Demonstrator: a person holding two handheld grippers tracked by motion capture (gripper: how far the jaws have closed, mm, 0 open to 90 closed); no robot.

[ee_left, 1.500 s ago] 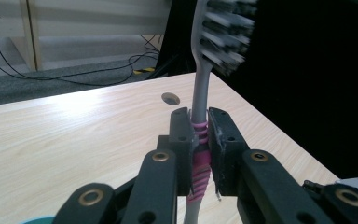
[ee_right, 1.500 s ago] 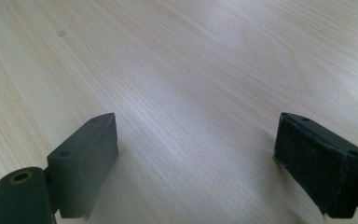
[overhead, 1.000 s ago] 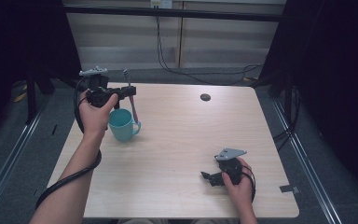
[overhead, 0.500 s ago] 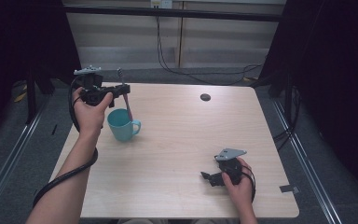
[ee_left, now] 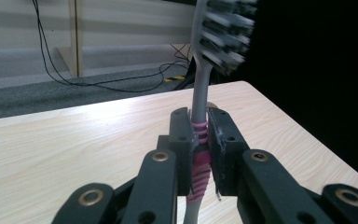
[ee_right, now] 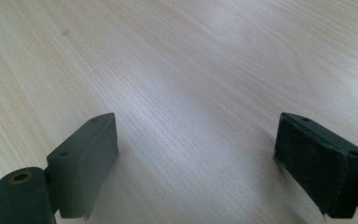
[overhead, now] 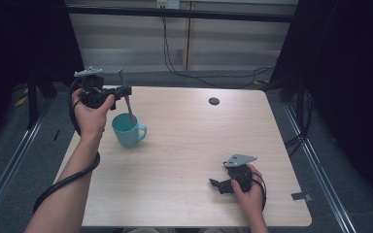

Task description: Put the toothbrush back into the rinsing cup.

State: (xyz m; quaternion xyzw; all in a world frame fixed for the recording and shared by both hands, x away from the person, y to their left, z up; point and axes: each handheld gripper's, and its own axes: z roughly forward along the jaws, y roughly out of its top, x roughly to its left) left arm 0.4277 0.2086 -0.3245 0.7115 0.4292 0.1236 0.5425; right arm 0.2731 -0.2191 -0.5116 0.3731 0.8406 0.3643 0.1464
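My left gripper (overhead: 122, 91) is shut on a grey and pink toothbrush (overhead: 126, 99) and holds it upright above the table's far left. In the left gripper view the jaws clamp the pink ribbed handle (ee_left: 198, 154), and the bristled head (ee_left: 226, 32) stands above them. The brush's lower end hangs over the mouth of a teal mug (overhead: 126, 130); whether it touches the mug I cannot tell. My right gripper (overhead: 218, 185) rests on the table at the near right. Its jaws stand wide apart over bare wood (ee_right: 196, 154) with nothing between them.
A small dark round disc (overhead: 214, 101) lies at the table's far right. The light wooden table (overhead: 194, 141) has dark floor on both sides, with a metal rail (overhead: 14, 160) along the left. Cables run across the floor behind the table.
The left hand has drifted slightly left and up with the toothbrush, still over the mug. The right hand and its gripper have stayed where they were.
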